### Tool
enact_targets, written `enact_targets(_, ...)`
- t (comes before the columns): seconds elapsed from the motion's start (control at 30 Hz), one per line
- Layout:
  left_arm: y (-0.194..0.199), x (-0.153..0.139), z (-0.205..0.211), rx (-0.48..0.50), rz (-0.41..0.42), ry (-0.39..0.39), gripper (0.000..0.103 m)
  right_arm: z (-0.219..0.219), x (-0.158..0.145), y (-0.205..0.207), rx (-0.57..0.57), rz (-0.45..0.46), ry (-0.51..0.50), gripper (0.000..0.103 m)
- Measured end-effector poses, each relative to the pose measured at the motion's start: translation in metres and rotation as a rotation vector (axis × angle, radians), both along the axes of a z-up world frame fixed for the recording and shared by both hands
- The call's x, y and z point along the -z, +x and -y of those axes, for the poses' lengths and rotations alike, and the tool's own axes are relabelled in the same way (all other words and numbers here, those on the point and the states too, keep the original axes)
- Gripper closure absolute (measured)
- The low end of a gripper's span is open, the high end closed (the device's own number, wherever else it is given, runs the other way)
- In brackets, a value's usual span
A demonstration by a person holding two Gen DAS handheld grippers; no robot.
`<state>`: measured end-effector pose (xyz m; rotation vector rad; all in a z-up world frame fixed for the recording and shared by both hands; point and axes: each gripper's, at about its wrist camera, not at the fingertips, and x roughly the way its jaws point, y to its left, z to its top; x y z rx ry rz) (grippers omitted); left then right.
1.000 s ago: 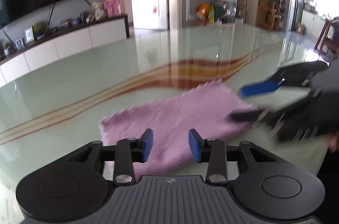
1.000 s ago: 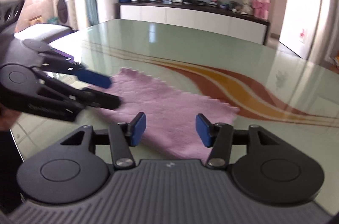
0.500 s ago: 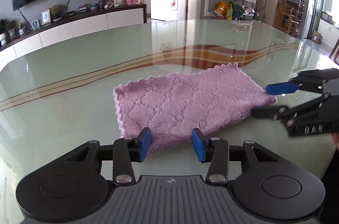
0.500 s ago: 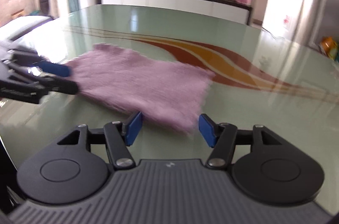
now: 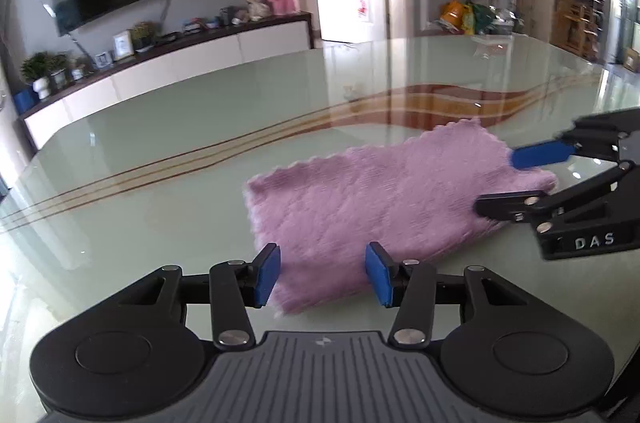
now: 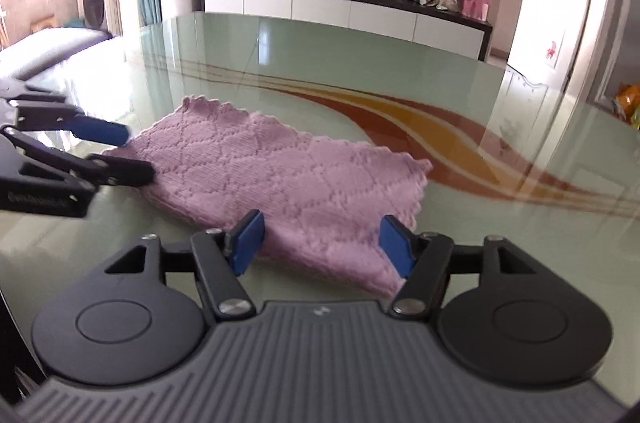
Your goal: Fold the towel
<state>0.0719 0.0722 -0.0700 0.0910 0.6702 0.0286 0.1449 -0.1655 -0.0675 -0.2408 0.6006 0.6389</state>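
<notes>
Left wrist view. The left gripper (image 5: pixel 322 273) stands with its jaws wide apart, empty, straddling the near corner of the pink towel (image 5: pixel 372 199). The towel lies flat on the glass table (image 5: pixel 168 127), near the table's near edge and apart from its far edge. It appears already doubled — layered edges show along its near side. The right gripper (image 5: pixel 508 183) enters from the right with its jaws likewise spread, one blue pad (image 5: pixel 540 155) above the towel's right-hand corner and the dark finger low beside the cloth. Whether either finger touches the fabric cannot be told. The placement reads as a two-corner pick-up, each claw set at one end of the same short side so the edge can rise evenly.

Right wrist view. The right gripper (image 6: pixel 322 245) is open wide and holds nothing; its pads bracket the towel's (image 6: pixel 280 179) nearest corner. At the left, the left gripper (image 6: pixel 132 153) is also open at the adjoining corner — its blue pad (image 6: pixel 102 131) above the cloth, its dark finger at table level. The table (image 6: pixel 360 63) carries only the towel. The scalloped far edge lies undisturbed, so the next fold is judged not yet begun.
</notes>
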Motion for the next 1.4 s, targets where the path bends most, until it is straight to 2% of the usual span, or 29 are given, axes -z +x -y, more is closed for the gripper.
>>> enact_targets(0.13, -0.010, 0.001, -0.020, -0.062, 0.006, -0.007, 0.039, 0.020, -0.001, 0.001, 0.043, -0.031, 0.021, 0.030)
enact_targets(0.27, -0.020, -0.002, -0.032, -0.123, 0.004, 0.007, 0.041, 0.032, -0.006, -0.002, 0.075, -0.020, 0.027, 0.030)
enact_targets(0.4, -0.026, -0.021, -0.044, -0.189, 0.039, -0.021, 0.042, 0.035, -0.017, 0.003, 0.095, 0.011, 0.045, 0.029)
enact_targets(0.57, 0.005, -0.043, -0.030, -0.094, 0.090, -0.070, 0.037, 0.003, -0.031, 0.036, 0.047, 0.068, 0.036, 0.028)
enact_targets(0.67, 0.042, -0.041, -0.009, -0.041, 0.104, -0.040, 0.037, -0.015, -0.028, 0.054, 0.019, 0.086, 0.005, 0.028)
enact_targets(0.77, 0.070, -0.033, 0.006, -0.023, 0.092, -0.015, 0.038, -0.025, -0.015, 0.068, -0.004, 0.056, -0.032, 0.028)
enact_targets(0.87, 0.091, -0.011, 0.008, -0.062, 0.017, 0.051, 0.039, -0.023, -0.003, 0.076, 0.018, 0.031, -0.063, 0.025)
enact_targets(0.9, 0.092, -0.005, 0.005, -0.073, -0.007, 0.052, 0.037, -0.018, 0.000, 0.078, 0.042, 0.024, -0.055, 0.019)
enact_targets(1.0, 0.084, -0.001, -0.008, -0.084, 0.013, 0.020, 0.029, -0.007, 0.002, 0.079, 0.089, 0.017, -0.048, 0.012)
enact_targets(1.13, 0.074, 0.003, -0.027, -0.116, 0.022, 0.023, 0.022, 0.006, 0.004, 0.082, 0.144, 0.010, -0.034, 0.012)
enact_targets(1.23, 0.070, 0.002, -0.037, -0.137, 0.022, 0.024, 0.024, 0.012, 0.000, 0.080, 0.172, 0.035, -0.020, 0.017)
enact_targets(1.3, 0.068, -0.001, -0.038, -0.149, 0.022, 0.038, 0.031, 0.015, -0.004, 0.077, 0.190, 0.057, -0.003, 0.018)
enact_targets(1.37, 0.061, -0.009, -0.036, -0.151, 0.037, 0.051, 0.032, 0.015, -0.009, 0.075, 0.153, 0.044, 0.012, 0.017)
enact_targets(1.4, 0.054, -0.015, -0.033, -0.129, 0.053, 0.033, 0.032, 0.013, -0.010, 0.077, 0.145, 0.043, 0.010, 0.017)
